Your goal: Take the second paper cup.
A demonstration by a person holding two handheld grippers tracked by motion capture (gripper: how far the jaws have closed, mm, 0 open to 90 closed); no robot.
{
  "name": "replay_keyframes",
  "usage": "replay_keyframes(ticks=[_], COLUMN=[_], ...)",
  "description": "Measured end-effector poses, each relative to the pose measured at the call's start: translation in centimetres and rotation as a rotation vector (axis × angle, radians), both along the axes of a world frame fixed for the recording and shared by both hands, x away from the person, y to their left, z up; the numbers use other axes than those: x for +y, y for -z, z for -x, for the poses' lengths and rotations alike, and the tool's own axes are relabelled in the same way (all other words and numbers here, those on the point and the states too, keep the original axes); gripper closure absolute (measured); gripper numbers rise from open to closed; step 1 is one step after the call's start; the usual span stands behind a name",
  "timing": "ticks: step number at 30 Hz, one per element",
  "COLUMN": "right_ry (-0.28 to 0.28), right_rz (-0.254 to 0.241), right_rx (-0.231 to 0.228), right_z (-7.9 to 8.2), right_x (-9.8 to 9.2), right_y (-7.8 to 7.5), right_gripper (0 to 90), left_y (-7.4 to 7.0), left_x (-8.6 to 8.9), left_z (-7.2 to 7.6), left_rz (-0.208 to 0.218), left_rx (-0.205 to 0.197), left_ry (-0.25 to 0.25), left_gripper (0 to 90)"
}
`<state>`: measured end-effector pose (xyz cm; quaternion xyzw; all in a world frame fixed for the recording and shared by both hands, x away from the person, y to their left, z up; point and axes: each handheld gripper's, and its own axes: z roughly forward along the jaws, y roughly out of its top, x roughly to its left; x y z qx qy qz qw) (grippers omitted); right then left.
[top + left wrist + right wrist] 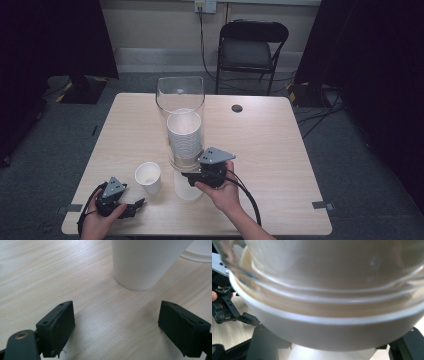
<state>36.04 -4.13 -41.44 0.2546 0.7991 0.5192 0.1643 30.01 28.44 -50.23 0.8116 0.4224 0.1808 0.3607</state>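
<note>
A tall clear dispenser tube (180, 97) stands mid-table with a stack of white paper cups (183, 134) inside. Under its mouth hangs the lowest white cup (188, 190), and my right gripper (190, 178) is shut on it from the right side. In the right gripper view that cup (332, 332) fills the space between the black jaws of the right gripper (332, 351), just under the tube's rim (337, 265). A loose white cup (148, 177) stands upright to the left. My left gripper (136, 205) rests on the table, open and holding nothing, pointing at that cup (142, 262); the left gripper (117, 325) stays short of it.
The wooden table (280, 150) has a round cable hole (237, 108) at the back. A black folding chair (252, 47) stands beyond the far edge, with cables on the floor. The left gripper (227, 307) also appears beyond the held cup.
</note>
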Motion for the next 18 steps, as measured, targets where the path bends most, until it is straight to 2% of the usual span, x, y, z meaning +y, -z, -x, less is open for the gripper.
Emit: replay_keyframes(ticks=[16,18], right_ry=[-0.011,-0.008], right_rz=[0.015,0.017], right_rx=[-0.013,-0.026], right_z=[-0.02,0.02], right_x=[-0.24,-0.19], right_y=[0.19,0.24], right_gripper=[35.7,35.8], left_y=[-0.02,-0.02], left_x=[0.07,0.06], left_z=[0.08,0.08], left_rz=[-0.008,-0.007], left_rx=[-0.004,-0.004], left_ry=[0.004,0.004], left_gripper=[13.4,13.4])
